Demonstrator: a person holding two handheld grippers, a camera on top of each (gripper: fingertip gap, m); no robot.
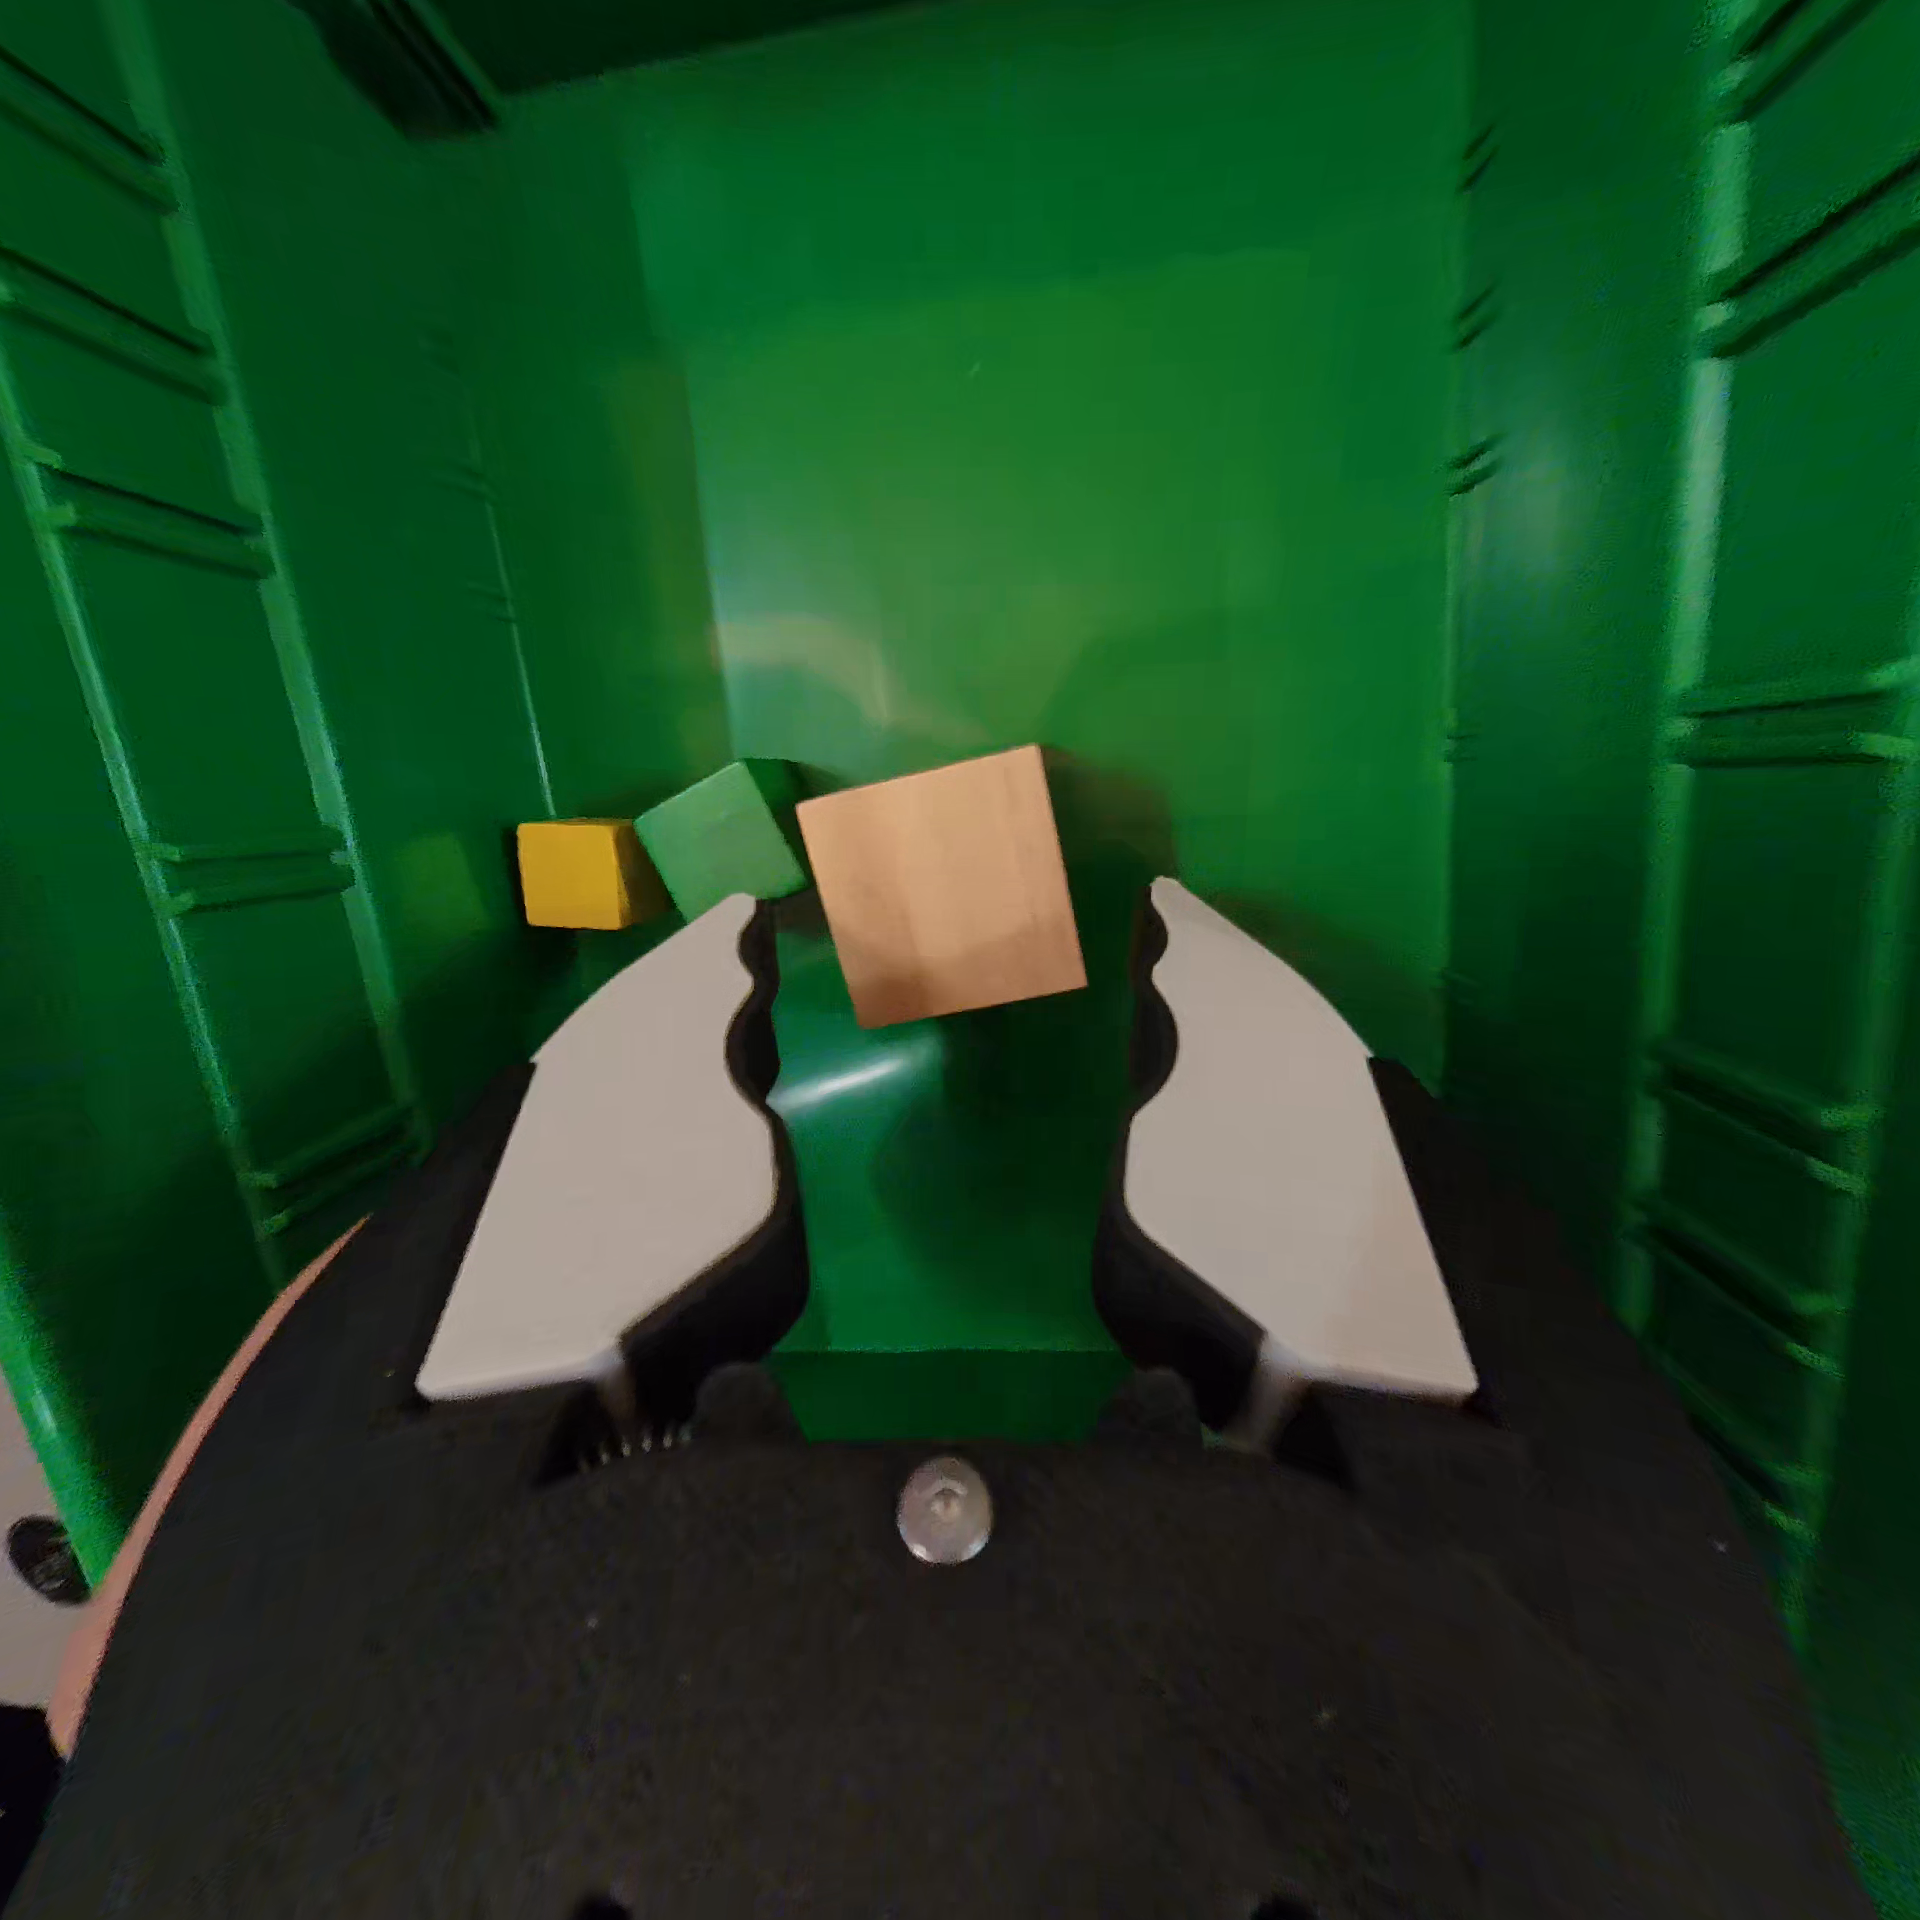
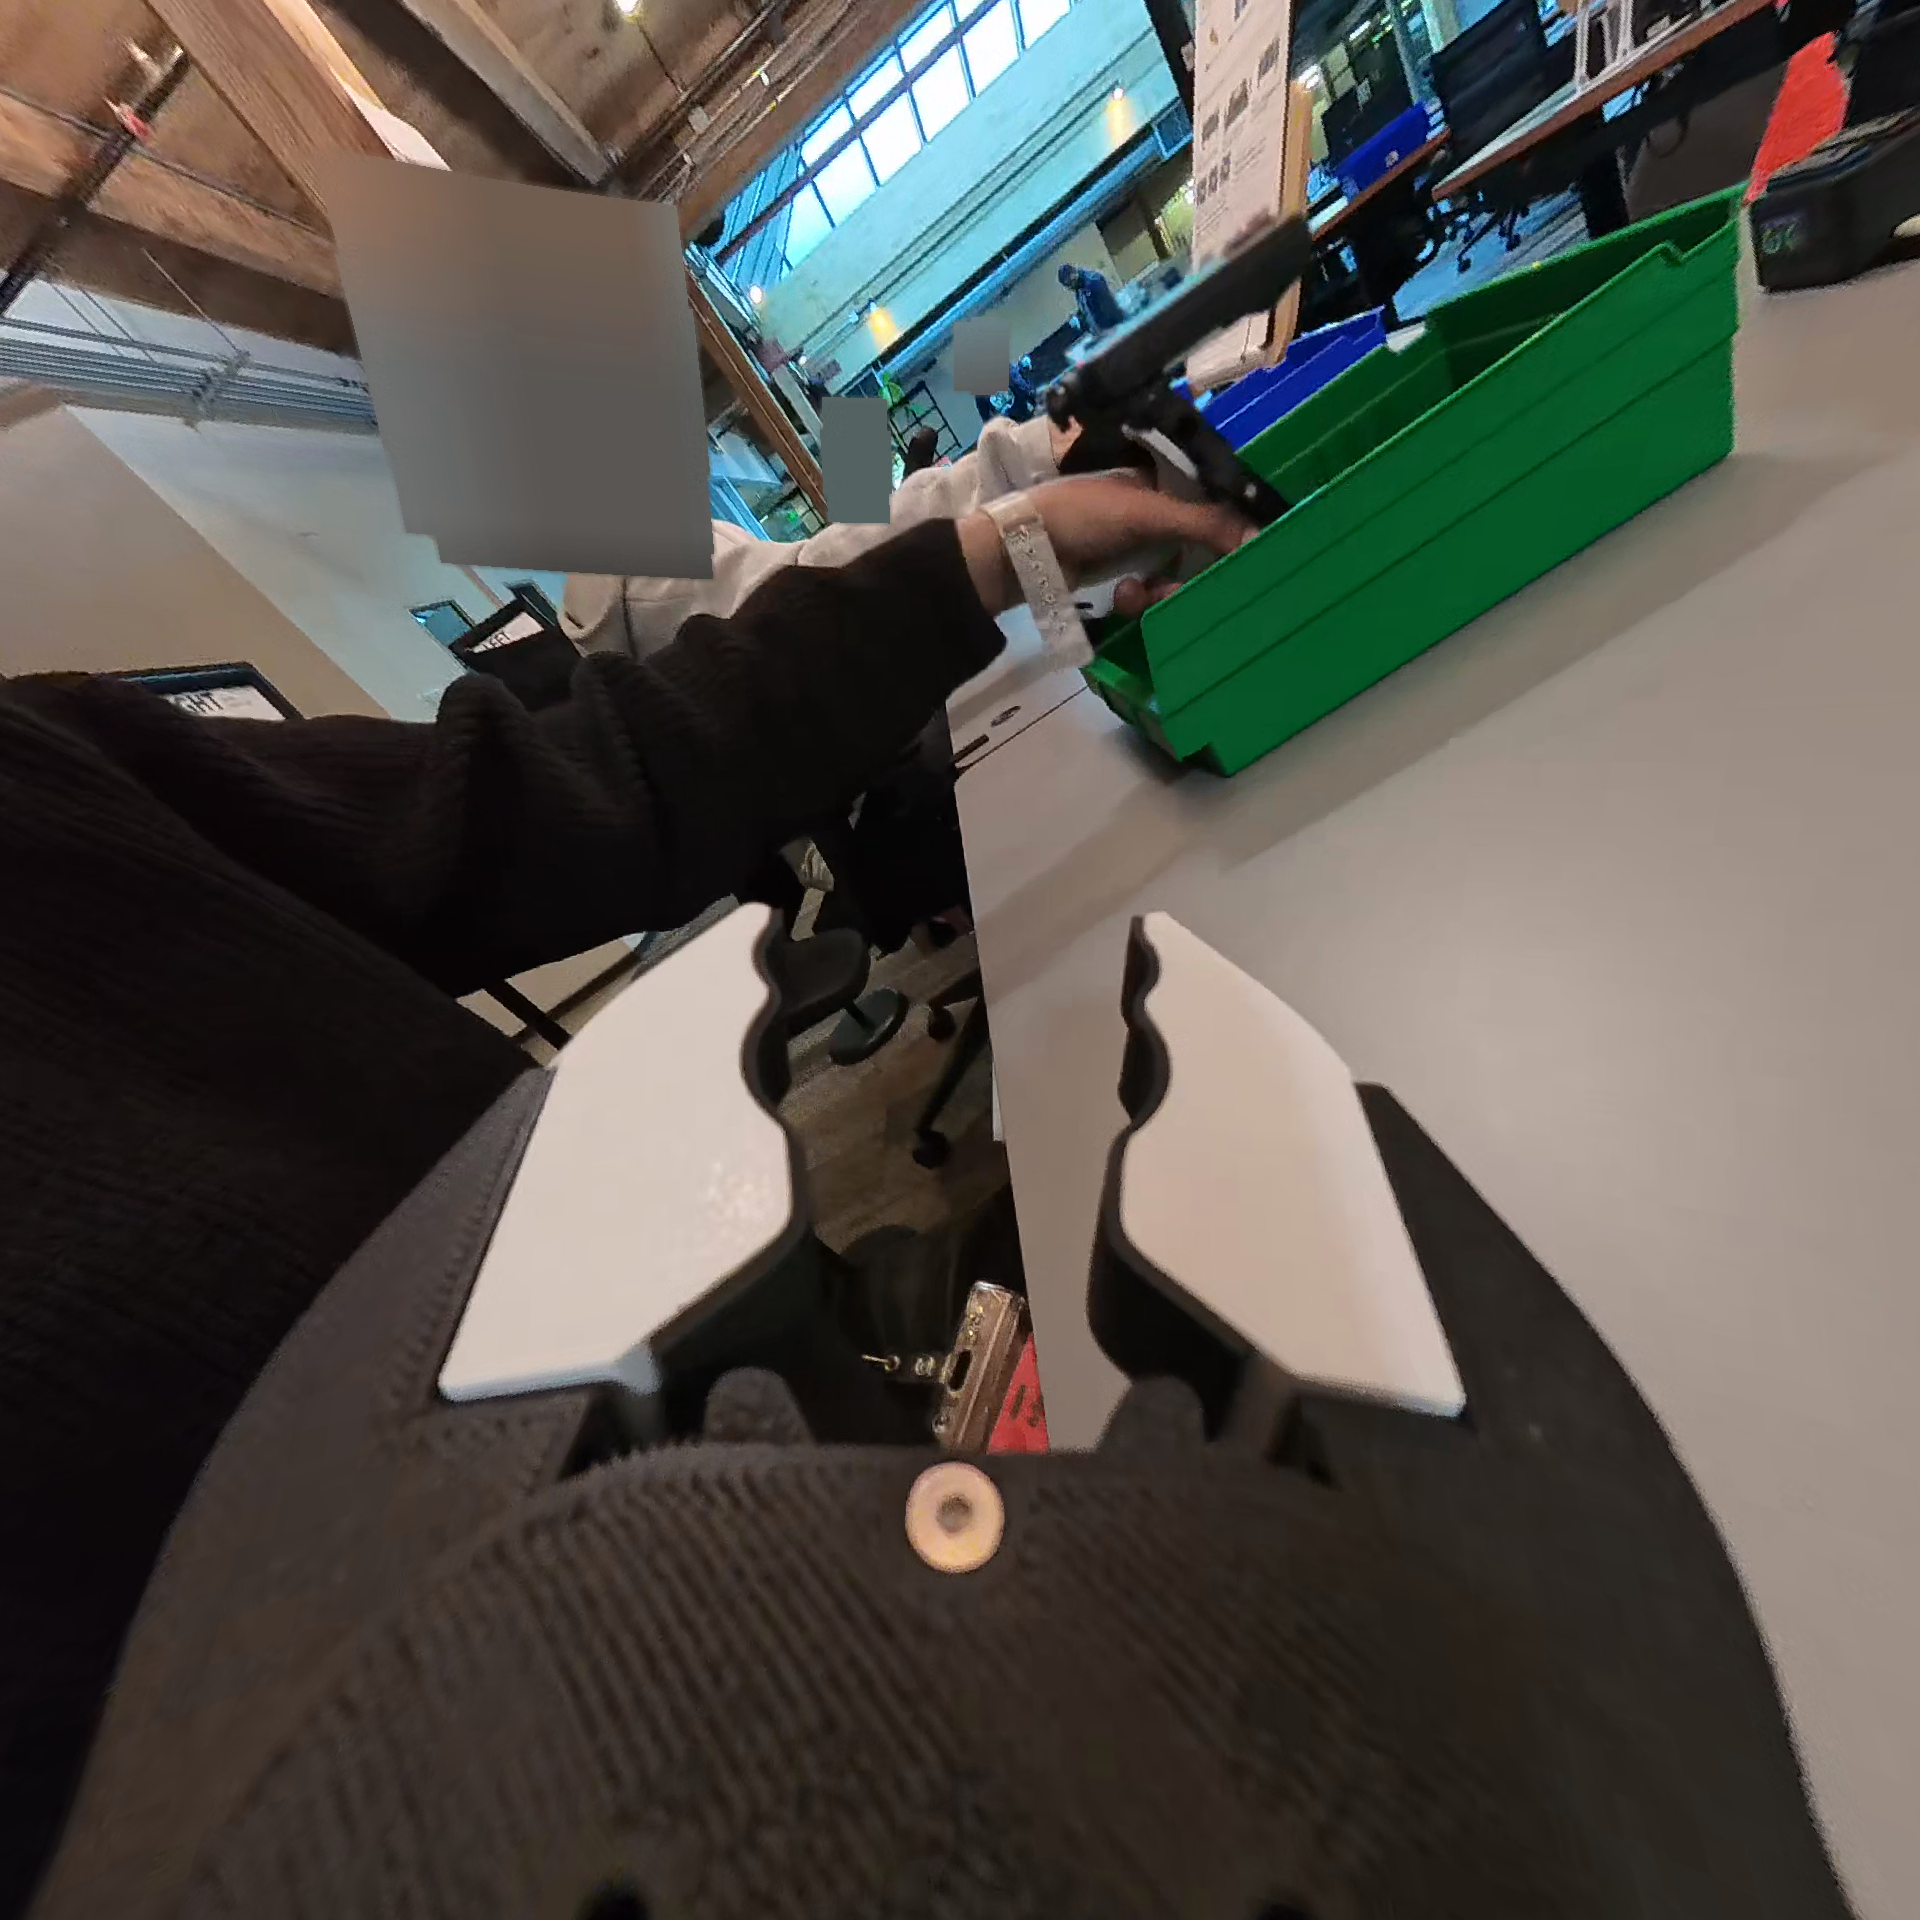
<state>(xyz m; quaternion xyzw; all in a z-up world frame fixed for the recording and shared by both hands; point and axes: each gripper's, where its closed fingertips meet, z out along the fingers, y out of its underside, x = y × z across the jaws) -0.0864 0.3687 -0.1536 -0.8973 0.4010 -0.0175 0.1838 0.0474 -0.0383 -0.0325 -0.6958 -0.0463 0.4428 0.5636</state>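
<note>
My left gripper (image 1: pixel 951 914) is open inside a green bin (image 1: pixel 1039 468). A plain wooden cube (image 1: pixel 940 885) sits tilted between and just beyond its fingertips, touching neither finger. A green cube (image 1: pixel 717 840) and a yellow cube (image 1: pixel 577 873) lie to its left against the bin's wall. My right gripper (image 2: pixel 951 930) is open and empty, hovering over the near edge of a grey table (image 2: pixel 1558 935). In the right wrist view the green bin (image 2: pixel 1455 499) stands farther off on the table, with the left gripper (image 2: pixel 1164 384) dipping into it, held by a hand (image 2: pixel 1122 530).
The bin's ribbed side walls (image 1: pixel 156 727) close in on both sides of the left gripper. A blue bin (image 2: pixel 1299 374) lies behind the green one. A black-sleeved arm (image 2: pixel 520 790) crosses the left. Chairs, desks and a black case (image 2: pixel 1829 218) stand beyond.
</note>
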